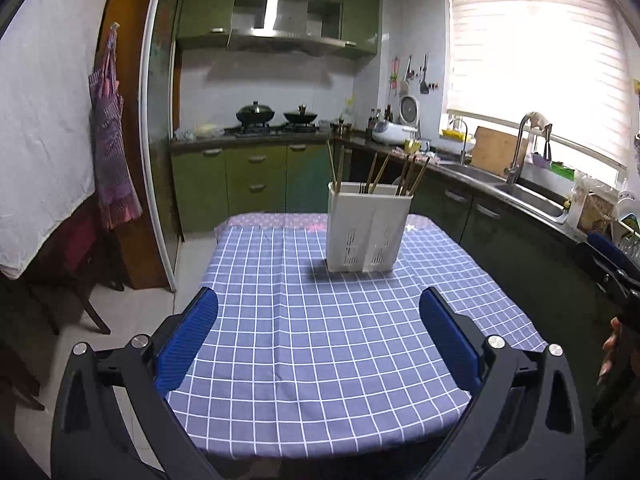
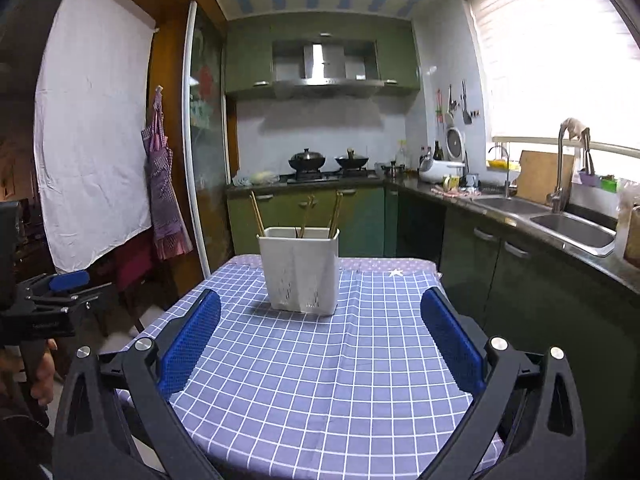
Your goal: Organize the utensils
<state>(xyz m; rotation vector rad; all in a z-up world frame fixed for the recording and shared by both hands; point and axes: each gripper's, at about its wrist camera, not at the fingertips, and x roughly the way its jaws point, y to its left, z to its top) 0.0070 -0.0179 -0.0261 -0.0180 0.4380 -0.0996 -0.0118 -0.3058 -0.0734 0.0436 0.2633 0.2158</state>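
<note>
A white plastic utensil holder [image 1: 369, 229] was seen standing upright toward the far edge of the table [image 1: 320, 360], on a blue checked tablecloth [image 2: 320, 380], with wooden chopsticks [image 1: 412, 176] leaning out of its compartments and a few metal pieces only faintly made out among them. The left gripper [image 1: 318, 340] was held over the near edge with its jaws wide and nothing between them; the right gripper [image 2: 320, 344] was likewise held wide and empty, well apart from the holder. The holder was judged light, stiff and somewhat slippery, likely to tip if pushed high up, so a hold across its lower side walls was thought best. The chopsticks were judged thin, light and rigid, best pinched along the shaft above the rim. The slotted drain holes near the base were noted. No brand, label or readable writing could be made out on anything.
</note>
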